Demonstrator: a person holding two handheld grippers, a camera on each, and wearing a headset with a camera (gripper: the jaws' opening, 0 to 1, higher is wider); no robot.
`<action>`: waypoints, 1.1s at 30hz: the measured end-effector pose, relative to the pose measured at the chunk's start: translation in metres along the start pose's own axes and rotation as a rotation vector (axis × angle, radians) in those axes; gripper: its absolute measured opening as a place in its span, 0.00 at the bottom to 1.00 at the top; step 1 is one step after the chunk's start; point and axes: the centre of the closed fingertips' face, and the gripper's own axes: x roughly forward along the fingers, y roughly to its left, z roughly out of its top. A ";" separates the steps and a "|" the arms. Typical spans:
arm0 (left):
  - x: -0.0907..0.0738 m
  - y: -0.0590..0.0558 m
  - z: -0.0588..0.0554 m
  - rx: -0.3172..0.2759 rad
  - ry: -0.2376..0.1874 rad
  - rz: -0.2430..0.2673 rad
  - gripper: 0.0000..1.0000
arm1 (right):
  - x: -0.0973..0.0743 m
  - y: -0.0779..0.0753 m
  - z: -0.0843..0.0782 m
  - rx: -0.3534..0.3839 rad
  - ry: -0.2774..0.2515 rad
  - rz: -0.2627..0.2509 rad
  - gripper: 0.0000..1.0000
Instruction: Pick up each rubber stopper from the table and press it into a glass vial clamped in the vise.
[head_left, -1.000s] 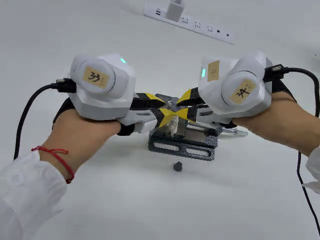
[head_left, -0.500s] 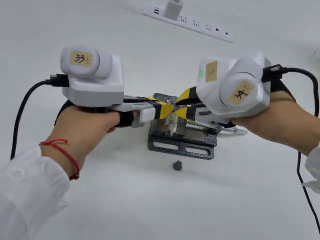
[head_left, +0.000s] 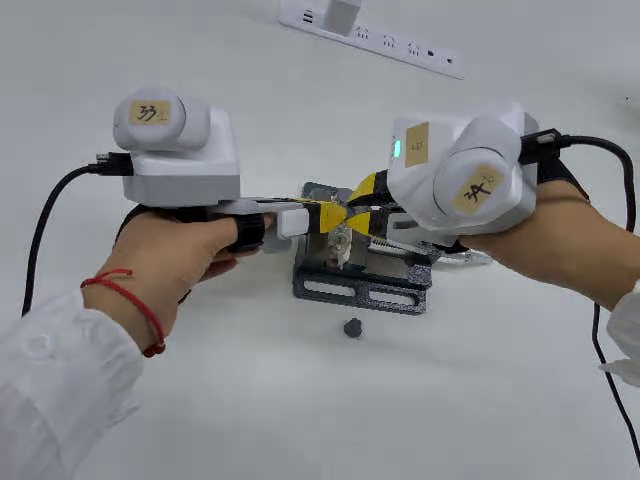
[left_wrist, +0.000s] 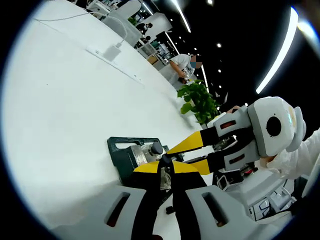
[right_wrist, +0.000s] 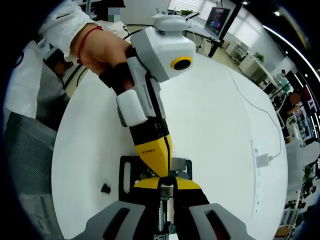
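Note:
A dark metal vise (head_left: 360, 291) sits mid-table and clamps a small glass vial (head_left: 340, 246). Both grippers meet tip to tip just above the vial. My left gripper (head_left: 327, 216) comes in level from the left with its yellow jaw tips pressed together; in the right gripper view the left gripper (right_wrist: 160, 171) ends in one closed point. My right gripper (head_left: 353, 211) comes from the right, and the right gripper (right_wrist: 168, 186) is shut on a small dark stopper over the vial mouth. Another rubber stopper (head_left: 352, 327) lies loose in front of the vise.
A white power strip (head_left: 372, 32) lies at the table's far edge. Black cables trail from both grippers across the white table (head_left: 300, 400). A person stands by a potted plant (left_wrist: 197, 102) beyond the table.
My left gripper has rolled upright and now lies level, its tips no longer crossing the right gripper's. The right gripper has barely moved. The loose stopper has stayed in place.

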 end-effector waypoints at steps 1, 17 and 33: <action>0.000 0.000 0.000 -0.012 -0.004 -0.002 0.03 | 0.000 0.000 0.000 -0.002 0.001 -0.001 0.05; 0.000 0.002 0.000 -0.129 -0.015 -0.018 0.01 | 0.000 0.001 0.000 -0.022 0.002 -0.005 0.05; 0.000 0.003 0.000 -0.248 -0.028 -0.037 0.00 | 0.000 0.001 0.000 -0.093 0.012 -0.031 0.05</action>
